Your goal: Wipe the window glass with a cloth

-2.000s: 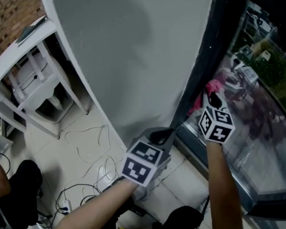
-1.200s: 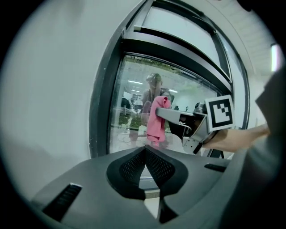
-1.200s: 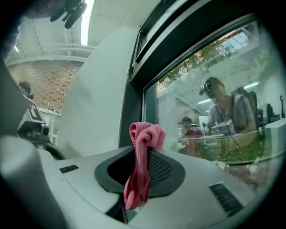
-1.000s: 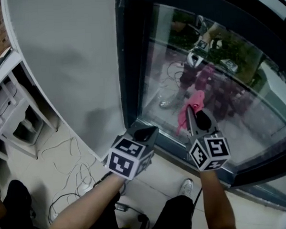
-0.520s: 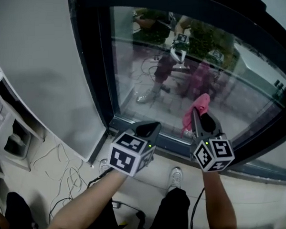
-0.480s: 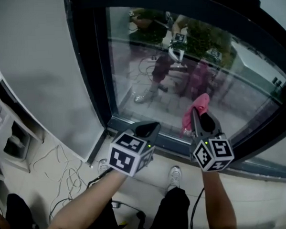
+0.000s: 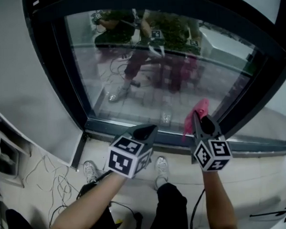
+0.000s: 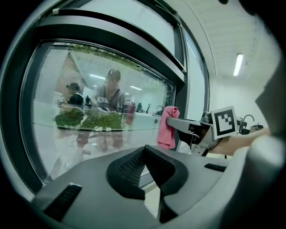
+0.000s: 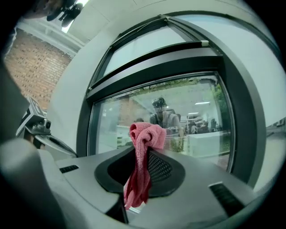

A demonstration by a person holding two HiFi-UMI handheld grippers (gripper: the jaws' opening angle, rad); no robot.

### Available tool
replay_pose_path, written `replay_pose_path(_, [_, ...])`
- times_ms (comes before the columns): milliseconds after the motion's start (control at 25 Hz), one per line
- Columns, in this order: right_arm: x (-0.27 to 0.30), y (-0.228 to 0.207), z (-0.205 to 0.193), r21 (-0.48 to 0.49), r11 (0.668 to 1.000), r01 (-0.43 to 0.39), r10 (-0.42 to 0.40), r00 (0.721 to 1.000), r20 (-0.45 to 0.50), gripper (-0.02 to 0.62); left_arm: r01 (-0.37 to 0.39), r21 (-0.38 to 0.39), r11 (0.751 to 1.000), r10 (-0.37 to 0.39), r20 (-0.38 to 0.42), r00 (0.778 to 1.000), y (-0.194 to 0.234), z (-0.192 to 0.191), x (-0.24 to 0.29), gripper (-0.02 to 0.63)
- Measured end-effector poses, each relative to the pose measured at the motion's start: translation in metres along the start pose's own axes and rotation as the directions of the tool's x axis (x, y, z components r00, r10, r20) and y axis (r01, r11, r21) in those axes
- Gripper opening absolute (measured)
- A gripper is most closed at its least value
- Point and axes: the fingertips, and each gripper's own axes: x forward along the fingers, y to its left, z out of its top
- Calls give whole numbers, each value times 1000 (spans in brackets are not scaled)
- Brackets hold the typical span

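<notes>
Two grippers show in the head view, one in each hand: the left gripper (image 7: 147, 130) and the right gripper (image 7: 198, 119), both pointing at the lower edge of one window glass (image 7: 141, 78) set in a dark frame (image 7: 60, 77). One pink cloth (image 7: 194, 112) sticks out of the right gripper's tip, low on the right of the pane; whether it touches the glass cannot be told. Two white shoes (image 7: 161, 165) stand on the tiled floor (image 7: 261, 177) below, with loose cables (image 7: 51, 181) at the left.

From the left gripper view, that gripper's two jaws are pressed together with nothing between them, and the cloth hangs from the right gripper off to the right.

From the right gripper view, its two jaws are clamped on the one cloth: a bunched end stands above them, the rest hangs down between them, and the glass lies ahead
</notes>
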Motion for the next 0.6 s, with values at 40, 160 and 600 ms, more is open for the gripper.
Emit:
replay_pose_path(40, [-7, -12, -6, 1, 1000, 22, -22, 1000, -11, 66, 11, 3, 1000, -11, -3, 1000, -9, -1, 6, 6])
replay_pose_path(160, [-24, -44, -24, 2, 997, 80, -80, 996, -33, 66, 43, 22, 999, -43, -4, 999, -29, -4, 25, 6])
replay_pose_path(600, [-27, -137, -70, -12, 969, 246, -246, 967, -61, 66, 124, 12, 992, -123, -63, 990, -57, -31, 101, 6])
